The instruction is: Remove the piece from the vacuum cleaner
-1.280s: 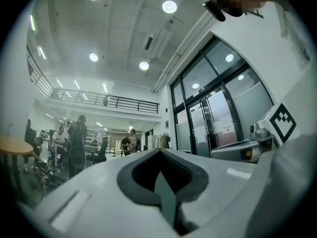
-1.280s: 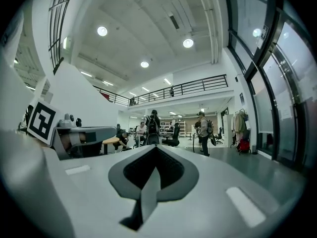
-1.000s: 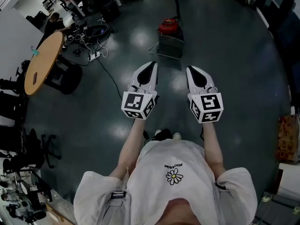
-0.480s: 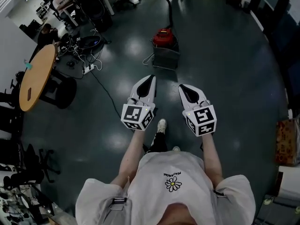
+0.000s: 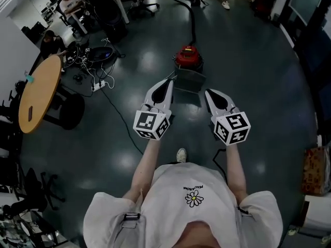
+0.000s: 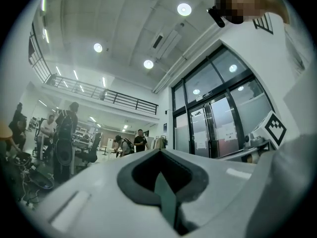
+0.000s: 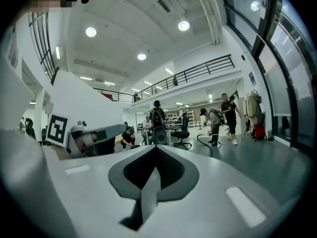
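The vacuum cleaner (image 5: pixel 188 56) stands on the dark floor ahead of me, with a red body and a grey box-like part (image 5: pixel 189 79) at its near side. Its black hose (image 5: pixel 192 14) runs away toward the top of the head view. My left gripper (image 5: pixel 166 82) is held in the air just short of the grey part, jaws shut and empty. My right gripper (image 5: pixel 212 93) hangs beside it, also shut with nothing in it. Both gripper views look up across the hall: the left gripper (image 6: pixel 159 155) and right gripper (image 7: pixel 156 150) show closed jaws and no vacuum.
A round wooden table (image 5: pixel 36 87) stands at the left, with office chairs (image 5: pixel 67 107) and a tangle of cables (image 5: pixel 98 61) on the floor near it. A cardboard box (image 5: pixel 315 164) sits at the right edge. Several people (image 7: pixel 228 110) stand and sit farther off.
I have stepped forward: the vacuum cleaner now lies closer, right in front of both grippers. Both grippers stay shut and empty.
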### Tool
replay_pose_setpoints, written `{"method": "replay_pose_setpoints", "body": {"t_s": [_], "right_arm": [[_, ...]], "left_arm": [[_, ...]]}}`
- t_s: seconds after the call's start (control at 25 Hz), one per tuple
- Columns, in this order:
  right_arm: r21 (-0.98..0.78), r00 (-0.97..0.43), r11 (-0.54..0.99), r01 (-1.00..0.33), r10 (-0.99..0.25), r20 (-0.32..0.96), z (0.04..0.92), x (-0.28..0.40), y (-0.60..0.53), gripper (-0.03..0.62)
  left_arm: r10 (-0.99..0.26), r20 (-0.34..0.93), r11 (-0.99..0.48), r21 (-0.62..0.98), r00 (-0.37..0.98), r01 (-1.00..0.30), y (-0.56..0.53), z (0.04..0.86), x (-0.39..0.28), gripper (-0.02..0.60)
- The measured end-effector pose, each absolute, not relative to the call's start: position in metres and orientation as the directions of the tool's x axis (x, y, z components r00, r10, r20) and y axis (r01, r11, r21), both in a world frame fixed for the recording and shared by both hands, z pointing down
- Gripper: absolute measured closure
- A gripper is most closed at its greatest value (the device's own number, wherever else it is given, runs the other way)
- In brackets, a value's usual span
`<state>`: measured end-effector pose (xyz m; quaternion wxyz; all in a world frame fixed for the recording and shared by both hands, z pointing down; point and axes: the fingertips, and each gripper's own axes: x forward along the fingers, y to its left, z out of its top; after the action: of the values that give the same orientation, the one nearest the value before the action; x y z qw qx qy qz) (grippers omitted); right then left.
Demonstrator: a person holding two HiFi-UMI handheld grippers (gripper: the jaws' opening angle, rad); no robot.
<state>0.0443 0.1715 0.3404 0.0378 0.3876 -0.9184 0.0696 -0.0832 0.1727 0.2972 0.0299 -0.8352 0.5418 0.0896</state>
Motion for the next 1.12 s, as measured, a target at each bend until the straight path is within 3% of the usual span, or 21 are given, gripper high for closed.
{"method": "replay_pose_setpoints", "body": {"t_s": [0.64,1.12], "right_arm": [[-0.165,-0.651,0.632,-0.758,-0.748,0.128,0.36,0.001,0.102,0.571],[-0.177,-0.73,0.715,-0.677,-0.683,0.031,0.332,-0.022,-0.059,0.571]], "left_arm": [[-0.888,-0.114,-0.455,0.061,0.446,-0.889,0.105,0.321,-0.127,0.581],[-0.863,-0.092,-0.502,0.051,0.496,-0.864,-0.035,0.335,-0.108,0.581]]}}
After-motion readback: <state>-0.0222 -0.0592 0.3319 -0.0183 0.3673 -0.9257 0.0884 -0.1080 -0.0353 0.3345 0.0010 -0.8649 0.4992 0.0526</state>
